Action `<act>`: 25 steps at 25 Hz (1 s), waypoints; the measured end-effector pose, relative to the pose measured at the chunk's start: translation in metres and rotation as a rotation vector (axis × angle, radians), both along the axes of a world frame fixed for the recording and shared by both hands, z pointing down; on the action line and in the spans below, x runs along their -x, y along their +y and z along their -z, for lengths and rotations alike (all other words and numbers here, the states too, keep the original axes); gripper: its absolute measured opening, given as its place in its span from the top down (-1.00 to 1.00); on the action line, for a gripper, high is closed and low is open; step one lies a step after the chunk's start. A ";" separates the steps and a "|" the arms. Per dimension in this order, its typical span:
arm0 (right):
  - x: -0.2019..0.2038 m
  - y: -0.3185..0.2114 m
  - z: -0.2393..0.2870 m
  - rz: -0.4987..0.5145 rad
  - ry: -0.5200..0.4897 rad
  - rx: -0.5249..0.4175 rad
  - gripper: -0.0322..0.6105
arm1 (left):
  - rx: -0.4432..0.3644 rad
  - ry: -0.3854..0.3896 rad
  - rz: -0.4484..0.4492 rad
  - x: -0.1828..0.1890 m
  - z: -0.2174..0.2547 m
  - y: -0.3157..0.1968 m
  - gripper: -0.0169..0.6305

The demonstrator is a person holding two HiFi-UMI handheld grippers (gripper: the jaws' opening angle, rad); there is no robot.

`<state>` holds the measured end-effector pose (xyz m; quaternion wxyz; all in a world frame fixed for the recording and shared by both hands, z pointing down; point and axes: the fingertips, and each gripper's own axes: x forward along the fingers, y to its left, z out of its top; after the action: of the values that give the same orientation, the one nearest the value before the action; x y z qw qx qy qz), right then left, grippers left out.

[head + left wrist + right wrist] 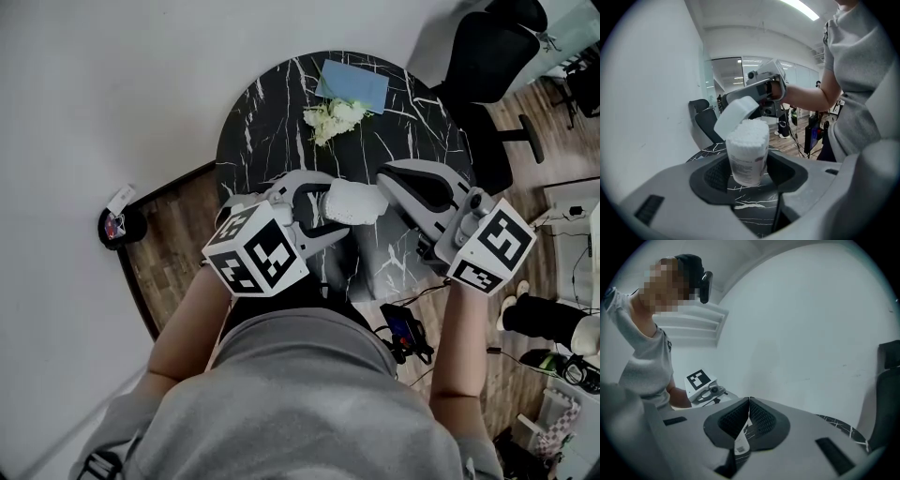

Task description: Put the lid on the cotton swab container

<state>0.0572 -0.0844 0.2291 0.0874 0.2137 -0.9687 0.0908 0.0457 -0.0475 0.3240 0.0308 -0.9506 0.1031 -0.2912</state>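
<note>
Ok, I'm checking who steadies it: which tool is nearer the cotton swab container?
Left. The left tool grips the cotton swab container between its jaws; the right tool holds the lid tilted over the container's top.

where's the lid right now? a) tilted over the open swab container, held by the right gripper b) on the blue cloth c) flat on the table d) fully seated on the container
a: the left gripper view shows the lid tilted over the cotton swab container, pinched by the right gripper, swab tips exposed.
</note>
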 end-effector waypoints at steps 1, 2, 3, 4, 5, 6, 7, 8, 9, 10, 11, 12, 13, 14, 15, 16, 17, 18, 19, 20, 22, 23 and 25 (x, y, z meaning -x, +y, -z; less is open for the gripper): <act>0.003 0.003 0.000 0.020 -0.004 0.004 0.82 | 0.007 0.005 0.002 0.000 0.000 0.000 0.21; 0.007 0.006 0.000 0.040 -0.004 0.006 0.82 | 0.014 0.010 0.004 -0.001 0.000 -0.001 0.21; 0.010 0.008 0.000 0.057 0.000 0.005 0.82 | 0.018 0.014 0.006 -0.001 0.000 -0.001 0.21; 0.013 0.011 -0.001 0.070 0.009 0.002 0.82 | 0.019 0.016 0.009 -0.001 0.000 -0.002 0.21; 0.015 0.012 -0.002 0.078 0.020 -0.003 0.82 | 0.018 0.016 0.013 -0.001 0.001 -0.003 0.21; 0.016 0.014 -0.002 0.083 0.028 -0.008 0.82 | 0.017 0.016 0.018 0.000 0.001 -0.004 0.21; 0.018 0.015 -0.002 0.087 0.032 -0.014 0.82 | 0.018 0.017 0.023 0.000 0.001 -0.004 0.21; 0.018 0.015 -0.001 0.090 0.034 -0.020 0.82 | 0.019 0.019 0.029 0.001 0.001 -0.005 0.21; 0.019 0.016 0.000 0.089 0.036 -0.029 0.82 | 0.021 0.021 0.033 0.001 0.001 -0.005 0.21; 0.019 0.016 0.000 0.087 0.041 -0.038 0.82 | 0.021 0.021 0.037 0.001 0.001 -0.006 0.21; 0.019 0.015 0.000 0.082 0.049 -0.047 0.82 | 0.021 0.019 0.038 0.001 0.000 -0.007 0.21; 0.019 0.014 -0.001 0.078 0.059 -0.055 0.82 | 0.019 0.016 0.040 0.002 0.000 -0.008 0.21; 0.019 0.013 -0.002 0.075 0.068 -0.062 0.82 | 0.018 0.013 0.042 0.002 0.000 -0.008 0.21; 0.020 0.013 -0.002 0.072 0.076 -0.068 0.82 | 0.019 0.012 0.045 0.002 0.000 -0.009 0.21; 0.020 0.013 -0.002 0.071 0.081 -0.075 0.82 | 0.021 0.013 0.048 0.002 0.000 -0.010 0.21; 0.021 0.013 -0.002 0.072 0.083 -0.082 0.82 | 0.024 0.015 0.053 0.002 0.000 -0.010 0.21; 0.021 0.014 -0.001 0.074 0.083 -0.089 0.82 | 0.026 0.017 0.057 0.002 0.001 -0.011 0.21; 0.022 0.014 0.000 0.077 0.082 -0.095 0.82 | 0.029 0.019 0.063 0.002 0.001 -0.012 0.21; 0.023 0.015 0.001 0.082 0.079 -0.099 0.82 | 0.031 0.022 0.069 0.002 0.001 -0.013 0.21; 0.024 0.016 0.001 0.088 0.078 -0.101 0.82 | 0.033 0.025 0.076 0.003 0.001 -0.014 0.21; 0.026 0.018 0.000 0.097 0.080 -0.099 0.82 | 0.035 0.033 0.090 0.004 0.002 -0.016 0.21; 0.027 0.019 -0.001 0.098 0.084 -0.096 0.82 | 0.036 0.037 0.095 0.005 0.002 -0.016 0.21; 0.028 0.019 -0.004 0.094 0.093 -0.086 0.82 | 0.036 0.040 0.097 0.005 0.003 -0.016 0.21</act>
<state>0.0292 -0.0656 0.2332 0.1270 0.1756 -0.9756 0.0347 0.0403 -0.0637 0.3208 -0.0025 -0.9505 0.1446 -0.2750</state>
